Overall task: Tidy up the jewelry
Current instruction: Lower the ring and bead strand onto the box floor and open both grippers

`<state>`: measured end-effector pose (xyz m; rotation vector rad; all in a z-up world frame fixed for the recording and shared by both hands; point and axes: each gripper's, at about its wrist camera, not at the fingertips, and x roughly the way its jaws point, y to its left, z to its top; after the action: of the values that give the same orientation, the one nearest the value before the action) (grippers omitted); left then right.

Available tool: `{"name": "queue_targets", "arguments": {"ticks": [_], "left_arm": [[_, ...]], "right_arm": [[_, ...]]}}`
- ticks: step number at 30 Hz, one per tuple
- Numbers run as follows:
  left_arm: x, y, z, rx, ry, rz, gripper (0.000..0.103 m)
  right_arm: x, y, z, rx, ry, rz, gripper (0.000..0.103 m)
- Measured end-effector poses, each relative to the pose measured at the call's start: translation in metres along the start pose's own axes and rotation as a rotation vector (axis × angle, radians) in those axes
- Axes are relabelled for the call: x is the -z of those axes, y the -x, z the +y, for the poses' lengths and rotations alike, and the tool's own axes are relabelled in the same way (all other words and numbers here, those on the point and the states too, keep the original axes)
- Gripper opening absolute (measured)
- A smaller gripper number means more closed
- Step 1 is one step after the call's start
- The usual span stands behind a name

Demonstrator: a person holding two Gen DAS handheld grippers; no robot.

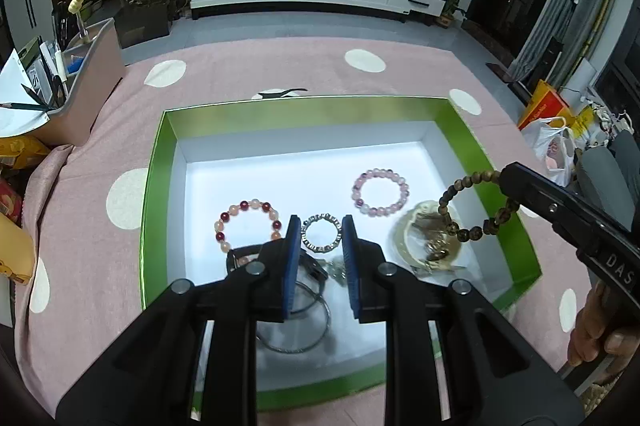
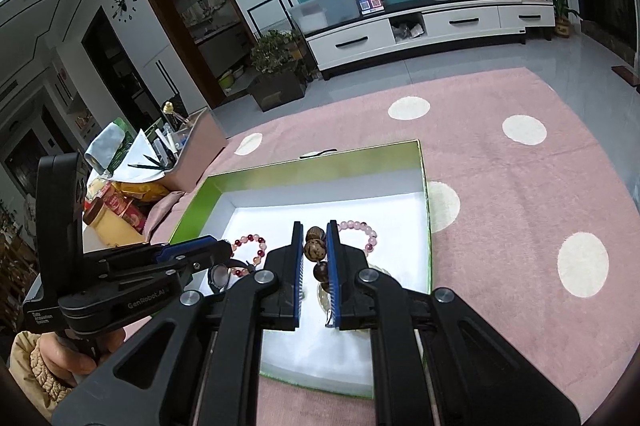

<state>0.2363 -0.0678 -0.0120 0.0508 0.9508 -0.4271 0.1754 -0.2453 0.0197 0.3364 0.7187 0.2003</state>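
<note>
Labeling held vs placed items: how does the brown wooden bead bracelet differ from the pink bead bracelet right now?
1. The brown wooden bracelet hangs in the air, pinched by the right tool; the pink bracelet lies flat on the white floor of the green box.
2. Brown beads are dark and opaque; pink beads are pale and glassy.
3. The brown loop looks larger.

Both are round-bead loops.

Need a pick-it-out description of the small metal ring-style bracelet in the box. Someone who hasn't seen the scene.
Start at the green-rimmed box with the white floor, on the pink dotted cloth. On that floor, the silver link bracelet lies between the red-and-peach bead bracelet and the pale pink bead bracelet. It is the smallest loop, metallic with square links, not round beads.
</note>
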Motion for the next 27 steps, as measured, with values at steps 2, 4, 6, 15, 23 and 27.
{"name": "queue_targets", "arguments": {"ticks": [2, 4, 6, 15, 23, 27], "left_arm": [[-0.001, -0.004, 0.000, -0.004, 0.001, 0.007, 0.020], [-0.001, -0.009, -0.002, -0.015, -0.002, 0.013, 0.020], [-0.001, -0.013, -0.003, -0.021, -0.004, 0.022, 0.020], [-0.001, -0.025, -0.007, -0.063, -0.034, 0.050, 0.020], [0.000, -0.031, -0.009, -0.104, -0.032, 0.082, 0.021], [0.001, -0.025, -0.009, -0.126, -0.028, 0.069, 0.048]], "right_arm": [[-0.002, -0.005, 0.000, 0.006, 0.003, 0.009, 0.011], [-0.002, -0.010, -0.001, 0.013, 0.005, 0.017, 0.011], [-0.001, -0.014, -0.002, 0.020, 0.005, 0.026, 0.011], [0.003, -0.025, -0.007, 0.062, 0.009, 0.059, 0.011], [0.005, -0.029, -0.010, 0.095, 0.016, 0.088, 0.013], [0.003, -0.020, -0.009, 0.121, 0.022, 0.079, 0.026]]}}
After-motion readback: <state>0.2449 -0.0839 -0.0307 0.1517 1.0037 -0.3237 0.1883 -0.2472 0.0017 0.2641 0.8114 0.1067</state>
